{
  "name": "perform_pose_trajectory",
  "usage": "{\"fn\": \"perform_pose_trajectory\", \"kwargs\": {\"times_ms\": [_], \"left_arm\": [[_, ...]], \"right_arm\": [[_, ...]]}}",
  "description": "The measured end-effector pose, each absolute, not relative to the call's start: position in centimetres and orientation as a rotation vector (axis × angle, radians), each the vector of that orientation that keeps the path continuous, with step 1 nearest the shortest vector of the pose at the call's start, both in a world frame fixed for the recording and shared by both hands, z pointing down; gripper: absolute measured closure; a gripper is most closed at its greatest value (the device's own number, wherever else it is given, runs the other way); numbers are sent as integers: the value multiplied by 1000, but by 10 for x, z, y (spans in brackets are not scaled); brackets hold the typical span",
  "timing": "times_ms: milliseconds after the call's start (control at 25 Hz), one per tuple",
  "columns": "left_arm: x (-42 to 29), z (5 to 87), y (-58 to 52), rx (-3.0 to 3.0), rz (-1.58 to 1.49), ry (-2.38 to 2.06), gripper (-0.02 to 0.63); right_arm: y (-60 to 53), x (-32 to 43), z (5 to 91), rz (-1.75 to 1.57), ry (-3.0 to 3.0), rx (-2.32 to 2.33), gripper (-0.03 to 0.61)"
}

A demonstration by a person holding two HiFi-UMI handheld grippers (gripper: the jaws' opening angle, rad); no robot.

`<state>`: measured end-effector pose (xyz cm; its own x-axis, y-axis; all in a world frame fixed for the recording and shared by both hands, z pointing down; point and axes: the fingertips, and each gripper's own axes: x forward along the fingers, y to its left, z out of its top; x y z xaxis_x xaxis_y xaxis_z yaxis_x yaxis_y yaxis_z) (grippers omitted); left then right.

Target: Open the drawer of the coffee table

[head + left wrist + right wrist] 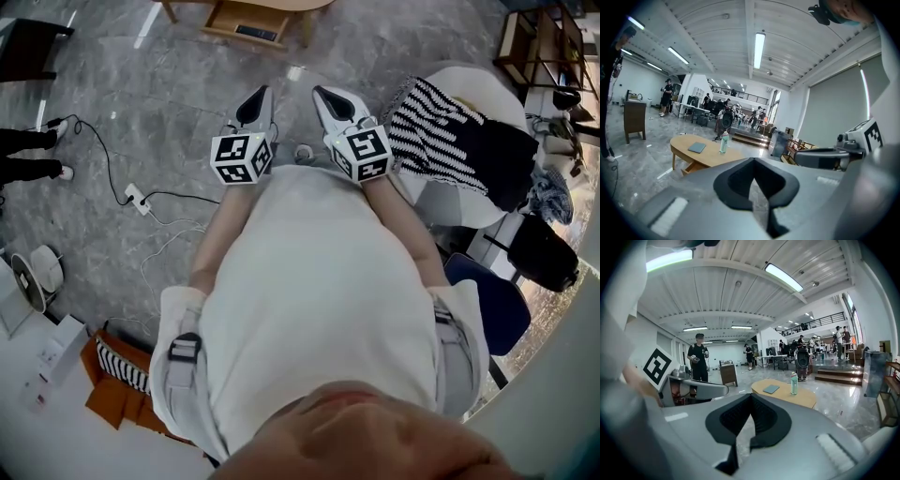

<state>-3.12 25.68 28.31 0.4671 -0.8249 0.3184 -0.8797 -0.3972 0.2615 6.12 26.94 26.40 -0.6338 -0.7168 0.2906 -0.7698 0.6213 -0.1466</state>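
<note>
The oval wooden coffee table stands a few steps ahead on the grey floor. A green bottle and a flat grey notebook rest on top. Its drawer is pulled out from under the tabletop, with a dark item inside. The table also shows in the right gripper view. My left gripper and right gripper are held side by side at chest height, pointing toward the table and far from it. Both are shut with nothing between the jaws.
A power strip with cables lies on the floor at left. A striped cloth drapes a white chair at right, near a blue seat. A small dark cabinet and a standing person are farther off.
</note>
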Motion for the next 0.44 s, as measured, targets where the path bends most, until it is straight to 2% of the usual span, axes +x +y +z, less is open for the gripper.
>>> {"fn": "perform_pose_trajectory", "kwargs": {"times_ms": [440], "left_arm": [[-36,284,246,2321,201,-1436,615]], "right_arm": [[261,58,258,358,-2652,1230,581]]}}
